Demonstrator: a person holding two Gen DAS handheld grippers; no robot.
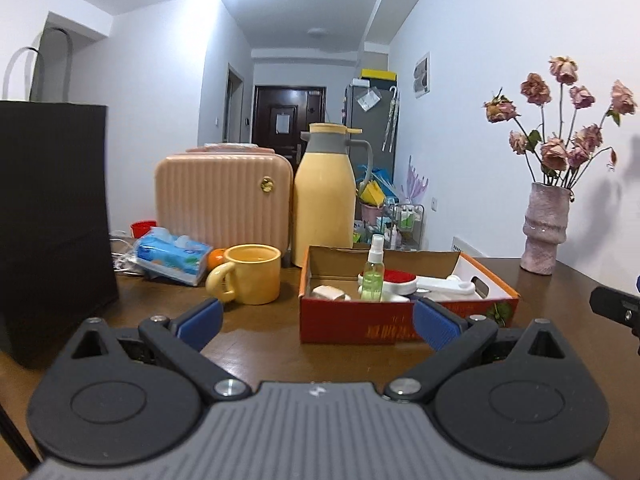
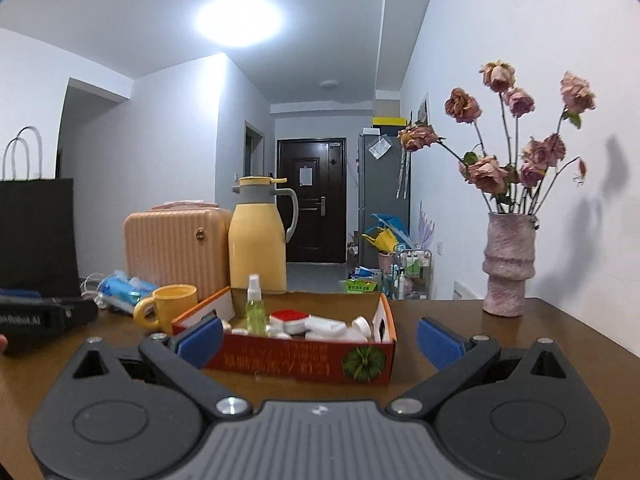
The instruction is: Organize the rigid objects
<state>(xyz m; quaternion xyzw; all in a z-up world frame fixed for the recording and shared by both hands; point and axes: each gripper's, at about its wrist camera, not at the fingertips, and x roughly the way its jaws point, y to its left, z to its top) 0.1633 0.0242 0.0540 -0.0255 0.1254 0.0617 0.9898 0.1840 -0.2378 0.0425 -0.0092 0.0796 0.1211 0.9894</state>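
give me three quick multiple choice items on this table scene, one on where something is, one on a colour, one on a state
1. Where does the green spray bottle stand?
A. inside the orange cardboard box
B. on the pink case
C. beside the vase

2. What colour is the mug?
A. red
B. yellow
C. white

3. How do the right gripper's jaws stand?
A. shut on the mug
B. shut on the box
C. open, holding nothing

Answers:
1. A, the bottle rises upright from among the white items in the box.
2. B, its body and handle are both yellow, like the jug behind it.
3. C, the blue pads sit wide apart with nothing pressed between them.
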